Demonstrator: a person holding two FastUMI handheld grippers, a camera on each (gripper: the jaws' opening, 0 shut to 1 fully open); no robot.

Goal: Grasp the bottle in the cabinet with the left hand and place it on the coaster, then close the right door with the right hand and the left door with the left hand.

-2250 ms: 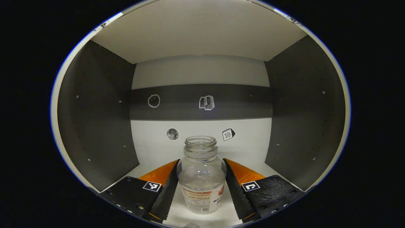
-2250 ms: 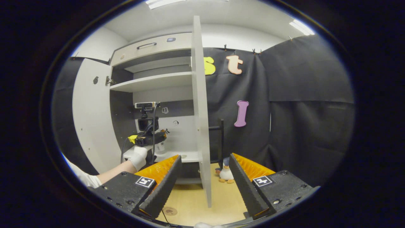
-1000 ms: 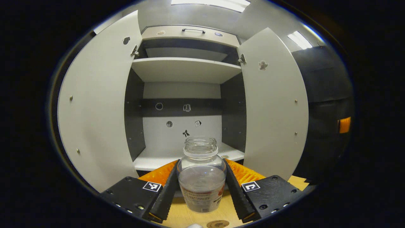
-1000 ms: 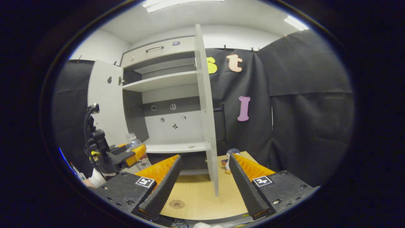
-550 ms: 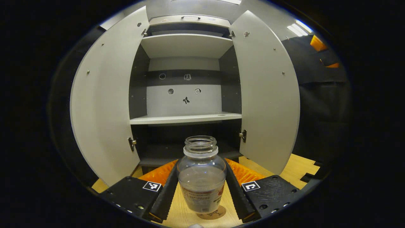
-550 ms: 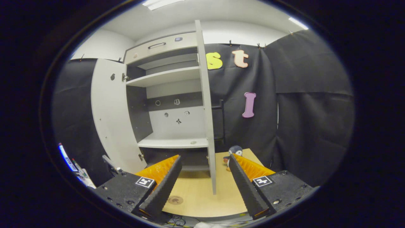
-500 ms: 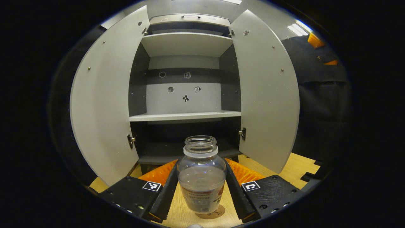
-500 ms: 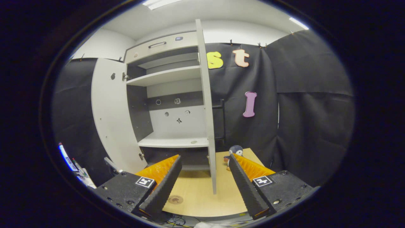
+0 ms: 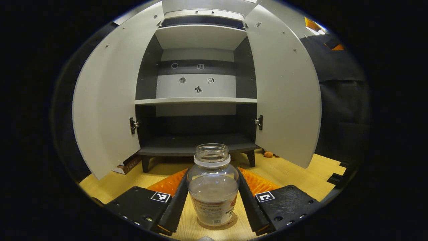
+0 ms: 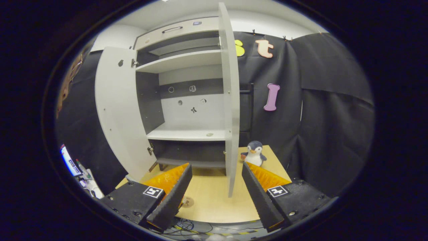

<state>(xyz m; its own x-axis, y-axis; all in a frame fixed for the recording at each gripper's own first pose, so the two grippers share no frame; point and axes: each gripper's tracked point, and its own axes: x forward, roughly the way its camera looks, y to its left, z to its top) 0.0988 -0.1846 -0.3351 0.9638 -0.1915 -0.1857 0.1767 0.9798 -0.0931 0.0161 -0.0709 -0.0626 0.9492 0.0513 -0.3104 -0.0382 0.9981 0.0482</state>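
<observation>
A clear open-topped bottle (image 9: 213,187) with a label stands upright between the fingers of my left gripper (image 9: 212,170), which is shut on it. A round brown coaster (image 9: 234,221) peeks out just under the bottle's base; whether the two touch I cannot tell. Ahead, the cabinet has its left door (image 9: 107,100) and right door (image 9: 284,93) both swung wide. My right gripper (image 10: 216,164) is open and holds nothing, facing the right door's (image 10: 230,100) front edge, with the left door (image 10: 117,107) beyond. The coaster (image 10: 188,202) lies on the table by its left finger.
The light wooden table (image 9: 287,170) runs up to the cabinet's feet. The middle shelf (image 10: 187,134) carries one small round mark. A penguin toy (image 10: 254,153) stands on the table right of the right door. Pens and cables (image 10: 83,174) lie off the table's left edge.
My left gripper has carried the bottle out of the cabinet and down toward the table; the coaster now sits under its base. The right gripper shifted slightly, bringing the penguin into fuller view.
</observation>
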